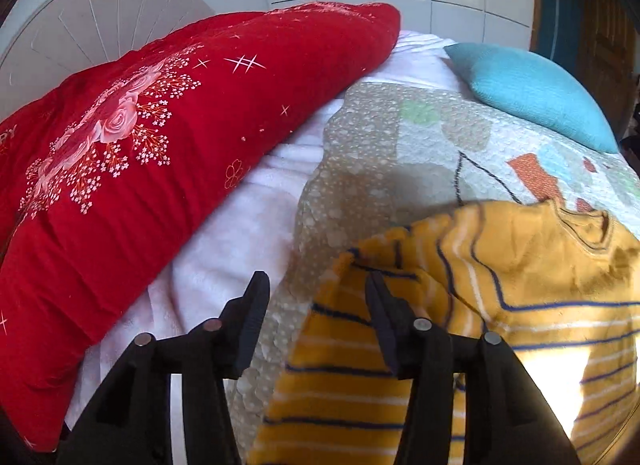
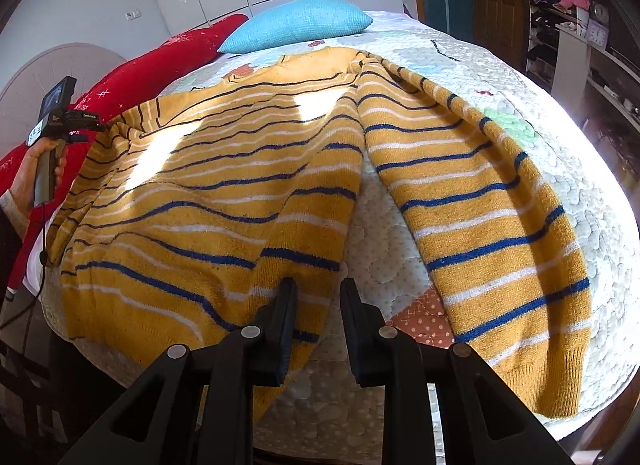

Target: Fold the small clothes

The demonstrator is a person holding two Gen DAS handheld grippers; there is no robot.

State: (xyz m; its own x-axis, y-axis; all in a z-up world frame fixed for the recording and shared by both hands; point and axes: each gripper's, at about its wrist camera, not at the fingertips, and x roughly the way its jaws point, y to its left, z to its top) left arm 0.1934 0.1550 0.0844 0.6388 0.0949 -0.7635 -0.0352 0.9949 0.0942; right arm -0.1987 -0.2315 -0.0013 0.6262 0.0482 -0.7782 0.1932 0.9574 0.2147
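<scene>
A mustard-yellow sweater (image 2: 224, 185) with blue and white stripes lies spread on the quilted bedspread (image 2: 532, 113), one sleeve (image 2: 492, 233) stretched out to the right. My right gripper (image 2: 316, 289) is open just above the sweater's lower hem, where body and sleeve part. In the left wrist view the sweater (image 1: 500, 297) lies at lower right with its left edge folded over. My left gripper (image 1: 316, 285) is open and empty; its right finger is over that folded edge, its left finger over the bedspread (image 1: 400, 153). The left gripper also shows at far left of the right wrist view (image 2: 56, 113), held in a hand.
A large red floral pillow (image 1: 160, 169) lies along the left on a white blanket (image 1: 240, 241). A teal cushion (image 1: 536, 93) sits at the head of the bed; it also shows in the right wrist view (image 2: 300, 23). Shelves (image 2: 580, 49) stand at far right.
</scene>
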